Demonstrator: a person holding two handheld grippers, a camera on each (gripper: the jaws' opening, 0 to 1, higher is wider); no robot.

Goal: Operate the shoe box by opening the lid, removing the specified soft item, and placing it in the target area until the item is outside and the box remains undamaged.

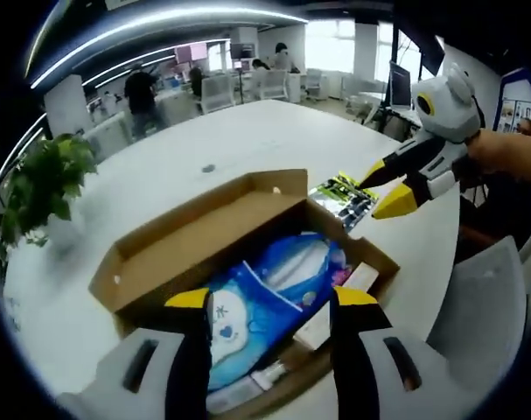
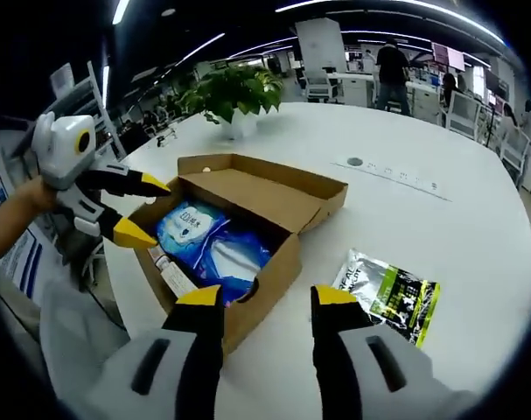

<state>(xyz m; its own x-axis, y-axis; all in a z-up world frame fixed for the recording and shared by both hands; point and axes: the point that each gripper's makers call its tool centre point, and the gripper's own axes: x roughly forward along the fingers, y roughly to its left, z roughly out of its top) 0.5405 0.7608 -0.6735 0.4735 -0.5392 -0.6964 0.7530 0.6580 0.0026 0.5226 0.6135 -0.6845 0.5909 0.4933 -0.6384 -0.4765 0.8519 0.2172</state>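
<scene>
The shoe box [image 1: 248, 254] stands on the white table [image 1: 248, 140] with its lid [image 1: 204, 232] folded fully back, flat and still hinged along one long side. The blue soft pack [image 1: 274, 297] lies inside the box body, its long axis running along the length of the box, with a narrow white carton [image 1: 335, 306] wedged beside it against the box wall on the side away from the lid.

In the left gripper view, the left tool [image 1: 269, 302] hangs directly over the near end of the box, jaws parted and empty, and the blue soft pack sits straight ahead between the jaw tips. The right tool [image 1: 387, 188] appears beyond the far end of the box, jaws spread, gripping nothing, just above the green-and-black foil pouch [image 1: 344, 197] that lies on the table outside the box.

In the right gripper view, the right tool [image 2: 265, 302] faces the box across its end wall; the blue soft pack [image 2: 208, 245] lies beyond that wall, and the foil pouch [image 2: 392, 293] rests on the table beside the box. The left tool [image 2: 138, 210] hovers at the opposite end of the box, jaws apart.

Judgement: the lid step is complete. The left tool is the nearer one, already aligned above the pack. The jaws would need to close across the short width of the pack, clear of the cardboard walls.
</scene>
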